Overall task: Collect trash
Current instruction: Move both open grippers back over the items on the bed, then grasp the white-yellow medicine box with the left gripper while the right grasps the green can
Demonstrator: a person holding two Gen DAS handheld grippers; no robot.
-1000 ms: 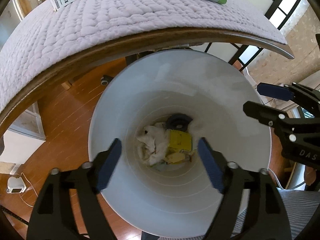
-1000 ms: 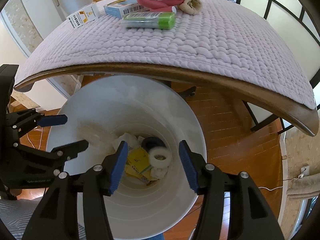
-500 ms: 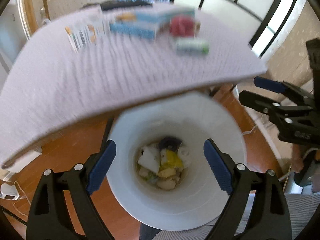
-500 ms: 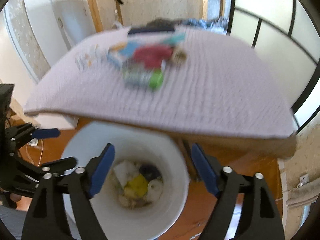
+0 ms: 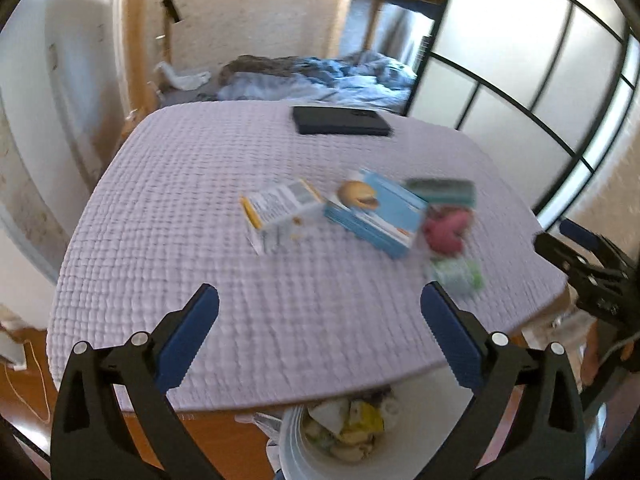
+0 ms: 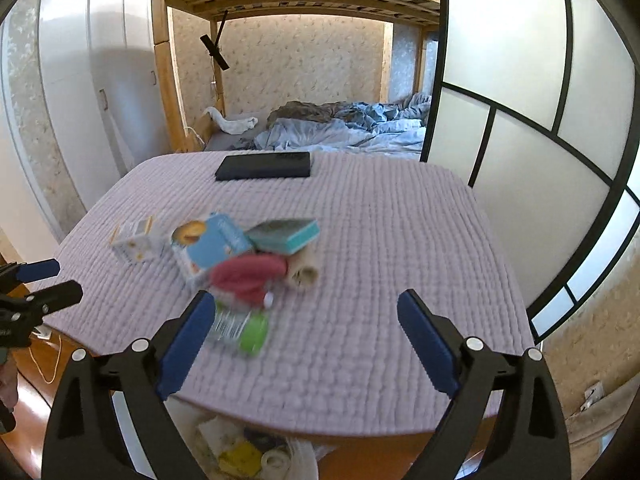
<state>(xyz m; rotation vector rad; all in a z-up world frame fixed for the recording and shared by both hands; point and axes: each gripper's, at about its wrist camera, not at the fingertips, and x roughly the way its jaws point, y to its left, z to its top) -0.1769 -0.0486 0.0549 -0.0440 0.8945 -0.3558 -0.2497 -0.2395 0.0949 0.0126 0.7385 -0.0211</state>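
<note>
Trash lies in a cluster on the quilted lilac table (image 5: 192,216) (image 6: 400,240): a small white box (image 5: 276,212) (image 6: 134,240), a blue box (image 5: 376,216) (image 6: 208,248), a teal box (image 5: 440,190) (image 6: 286,234), a pink item (image 5: 444,230) (image 6: 248,274), a cardboard roll (image 6: 304,272) and a green-capped tube (image 5: 456,274) (image 6: 240,328). The white bin (image 5: 296,452) (image 6: 304,456) holding trash sits below the near table edge. My left gripper (image 5: 320,336) and right gripper (image 6: 306,340) are open and empty above the near edge.
A black flat case (image 5: 340,120) (image 6: 264,166) lies at the table's far side. A bed with blue bedding (image 6: 340,128) is behind. A glass partition (image 6: 520,120) stands to the right. Wooden floor (image 5: 24,396) is below.
Both grippers have risen and tilted up from over the bin to face the tabletop. Both jaws have opened wider.
</note>
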